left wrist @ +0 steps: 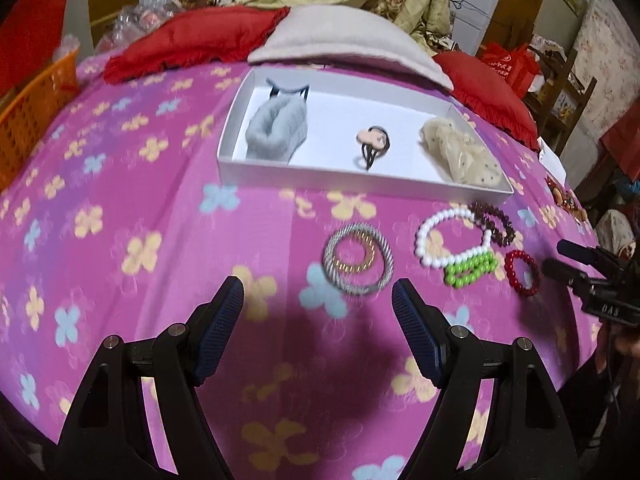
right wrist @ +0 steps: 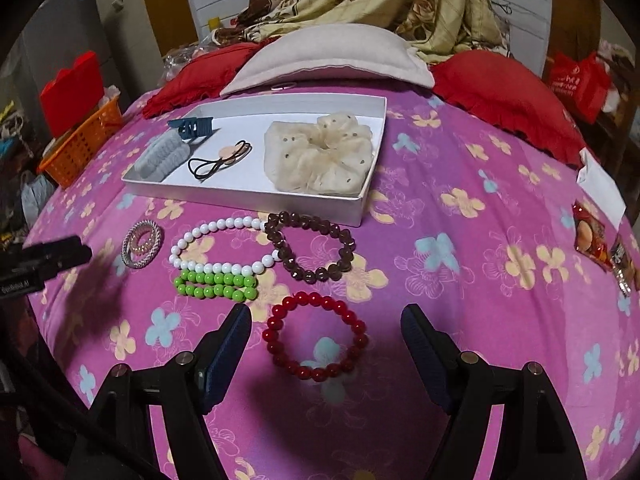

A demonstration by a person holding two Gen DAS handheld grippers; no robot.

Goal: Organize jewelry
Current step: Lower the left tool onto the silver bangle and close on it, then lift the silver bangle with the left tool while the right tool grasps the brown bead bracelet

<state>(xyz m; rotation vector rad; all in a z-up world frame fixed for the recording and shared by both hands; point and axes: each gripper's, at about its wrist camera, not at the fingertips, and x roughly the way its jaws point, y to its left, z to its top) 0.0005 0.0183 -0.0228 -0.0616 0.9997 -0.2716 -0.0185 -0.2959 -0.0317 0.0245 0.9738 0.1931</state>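
Right tongs [right wrist: 326,350] spread, straddling red bracelet [right wrist: 315,338] on bed [right wrist: 460,300], likely next for white box [right wrist: 248,198]. Left tongs [left wrist: 318,316] spread, empty, just short of silver bangles [left wrist: 359,258].

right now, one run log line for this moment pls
left gripper: open, empty, near silver bangle | right gripper: open, over red bracelet | white tray: holds hair ties
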